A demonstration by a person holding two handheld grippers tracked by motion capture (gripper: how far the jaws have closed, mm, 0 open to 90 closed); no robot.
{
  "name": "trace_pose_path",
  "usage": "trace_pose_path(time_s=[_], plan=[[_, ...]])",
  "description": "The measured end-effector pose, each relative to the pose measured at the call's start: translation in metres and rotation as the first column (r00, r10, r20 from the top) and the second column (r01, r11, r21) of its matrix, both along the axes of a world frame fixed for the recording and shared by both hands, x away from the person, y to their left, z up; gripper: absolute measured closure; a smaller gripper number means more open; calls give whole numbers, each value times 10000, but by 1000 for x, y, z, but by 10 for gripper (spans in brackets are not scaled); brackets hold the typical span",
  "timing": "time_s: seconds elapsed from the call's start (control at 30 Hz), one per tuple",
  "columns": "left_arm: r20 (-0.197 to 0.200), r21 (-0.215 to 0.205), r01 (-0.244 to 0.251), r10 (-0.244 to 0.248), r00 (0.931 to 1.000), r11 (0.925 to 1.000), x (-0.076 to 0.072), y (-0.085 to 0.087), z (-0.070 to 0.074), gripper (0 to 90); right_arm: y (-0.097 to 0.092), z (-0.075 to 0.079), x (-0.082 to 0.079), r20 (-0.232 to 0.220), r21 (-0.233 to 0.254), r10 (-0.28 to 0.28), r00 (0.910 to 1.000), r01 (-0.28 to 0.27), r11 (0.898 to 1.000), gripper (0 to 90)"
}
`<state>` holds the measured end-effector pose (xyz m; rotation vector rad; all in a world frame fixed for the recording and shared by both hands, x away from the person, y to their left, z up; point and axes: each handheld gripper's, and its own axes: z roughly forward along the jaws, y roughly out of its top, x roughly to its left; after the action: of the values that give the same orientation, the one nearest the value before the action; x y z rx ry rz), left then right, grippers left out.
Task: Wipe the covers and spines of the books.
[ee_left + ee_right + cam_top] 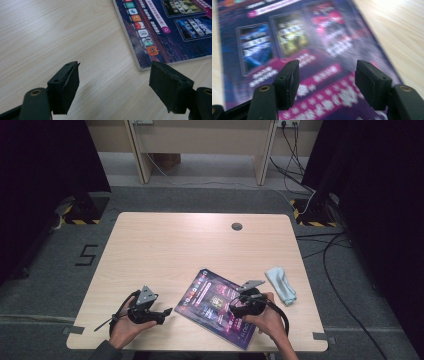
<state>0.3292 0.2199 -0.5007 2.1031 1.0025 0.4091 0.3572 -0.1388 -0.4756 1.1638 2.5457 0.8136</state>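
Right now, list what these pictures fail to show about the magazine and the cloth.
- Magazine: cover print blurred in the right gripper view.
- Magazine's far part: cut off by the left gripper view's top and right edges.
- Blue cloth: too small in the high view to tell its fabric.

Black two-jaw tool, grey triangular plate, trailing cable
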Motion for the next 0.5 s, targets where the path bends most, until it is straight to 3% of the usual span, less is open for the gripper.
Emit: trace_pose_path(time_s=[0.17,0.3,0.5], plan=[[79,-213,355,-353,9993,9991,-2,-8,1,277,-21,1,-3,48,137,-701,9975,700,9975,351],[32,-397,713,-713,9975,9967,-2,-15,0,314,-37,-1,-6,107,202,-1437,9896,1435,9894,347],[-98,-508,1106,-1113,9937,9926,2,-29,-3,345,-50,-5,-14,4,214,-1984,9801,1983,9799,342]])
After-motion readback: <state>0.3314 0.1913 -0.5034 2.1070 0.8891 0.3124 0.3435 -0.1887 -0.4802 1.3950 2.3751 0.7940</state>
